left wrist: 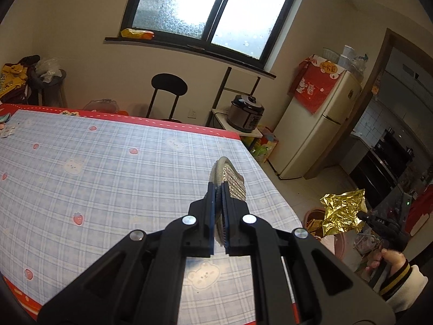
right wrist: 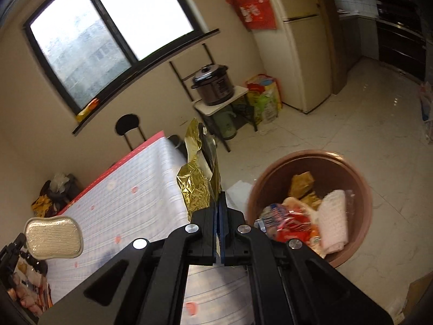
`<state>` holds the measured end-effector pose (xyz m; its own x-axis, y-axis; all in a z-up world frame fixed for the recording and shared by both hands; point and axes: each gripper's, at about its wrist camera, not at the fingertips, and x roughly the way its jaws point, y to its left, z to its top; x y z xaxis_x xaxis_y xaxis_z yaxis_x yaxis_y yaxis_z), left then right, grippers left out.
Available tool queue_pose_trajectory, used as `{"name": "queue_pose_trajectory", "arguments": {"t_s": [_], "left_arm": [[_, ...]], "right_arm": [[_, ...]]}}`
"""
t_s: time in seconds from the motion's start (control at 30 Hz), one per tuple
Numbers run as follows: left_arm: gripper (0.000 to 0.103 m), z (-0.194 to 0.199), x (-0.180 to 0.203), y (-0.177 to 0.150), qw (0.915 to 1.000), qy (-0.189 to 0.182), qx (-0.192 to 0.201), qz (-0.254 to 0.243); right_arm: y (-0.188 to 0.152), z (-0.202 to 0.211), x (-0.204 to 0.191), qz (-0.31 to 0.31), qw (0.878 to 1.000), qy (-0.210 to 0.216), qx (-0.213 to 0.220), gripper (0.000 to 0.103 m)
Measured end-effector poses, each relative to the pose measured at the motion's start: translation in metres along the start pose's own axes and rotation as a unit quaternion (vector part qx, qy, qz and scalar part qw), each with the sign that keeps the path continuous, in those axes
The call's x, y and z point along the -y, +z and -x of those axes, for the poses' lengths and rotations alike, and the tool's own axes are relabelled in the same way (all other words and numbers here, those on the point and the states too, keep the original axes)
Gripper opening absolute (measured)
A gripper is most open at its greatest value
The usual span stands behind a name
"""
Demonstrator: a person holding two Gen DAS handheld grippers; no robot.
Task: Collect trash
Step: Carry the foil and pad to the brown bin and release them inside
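The right gripper (right wrist: 218, 203) has its jaws closed on a crumpled gold foil wrapper (right wrist: 199, 181), which sticks up beyond the fingertips, beside the round brown plastic trash bin (right wrist: 364, 189) (already holding wrappers). The left gripper (left wrist: 218, 189) is clamped on a silvery scouring pad (left wrist: 232, 181) above the blue checked tablecloth (left wrist: 108, 162).

Domestic dining area adjoining a kitchen: fridge (left wrist: 319, 124), pressure cooker (left wrist: 245, 112), chair (left wrist: 167, 92), table with checked cloth (left wrist: 113, 168), built-in oven (left wrist: 387, 159)
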<state>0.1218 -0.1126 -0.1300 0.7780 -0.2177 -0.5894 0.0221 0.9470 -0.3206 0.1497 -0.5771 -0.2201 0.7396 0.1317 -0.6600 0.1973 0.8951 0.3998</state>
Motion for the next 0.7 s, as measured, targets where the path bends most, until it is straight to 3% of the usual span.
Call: {"name": "queue_pose_trajectory", "arguments": {"t_s": [0.17,0.27,0.3,0.33,0.37,0.47,0.53,0.6,0.7], "left_arm": [[0.008,-0.023,0.030,-0.001,0.9997,-0.014,-0.011,-0.016],[0.008,-0.037,0.050,0.000,0.9990,-0.025,-0.018,-0.033],[0.008,-0.039,0.055,0.001,0.9987,-0.028,-0.020,-0.037],[0.008,-0.043,0.061,0.002,0.9983,-0.033,-0.022,-0.043],[0.008,-0.046,0.068,0.003,0.9978,-0.038,-0.023,-0.049],[0.008,-0.054,0.088,0.007,0.9959,-0.056,-0.026,-0.066],[0.008,-0.060,0.103,0.008,0.9938,-0.072,-0.029,-0.080],[0.008,-0.066,0.119,0.009,0.9911,-0.090,-0.031,-0.093],[0.008,-0.079,0.147,0.008,0.9856,-0.121,-0.039,-0.112]], "right_arm": [[0.013,-0.007,0.040,-0.016,0.999,-0.039,0.002,0.003],[0.016,-0.013,0.058,-0.028,0.997,-0.068,-0.001,0.011],[0.017,-0.012,0.065,-0.034,0.997,-0.070,-0.003,0.029],[0.018,-0.010,0.070,-0.041,0.997,-0.073,-0.002,0.054],[0.017,-0.005,0.075,-0.047,0.996,-0.082,0.008,0.061],[0.017,0.007,0.079,-0.040,0.994,-0.095,0.022,0.075],[0.017,0.019,0.080,-0.039,0.993,-0.109,0.028,0.092],[0.017,0.035,0.081,-0.038,0.992,-0.114,0.039,0.098],[0.019,0.058,0.079,-0.024,0.990,-0.127,0.053,0.098]]}}
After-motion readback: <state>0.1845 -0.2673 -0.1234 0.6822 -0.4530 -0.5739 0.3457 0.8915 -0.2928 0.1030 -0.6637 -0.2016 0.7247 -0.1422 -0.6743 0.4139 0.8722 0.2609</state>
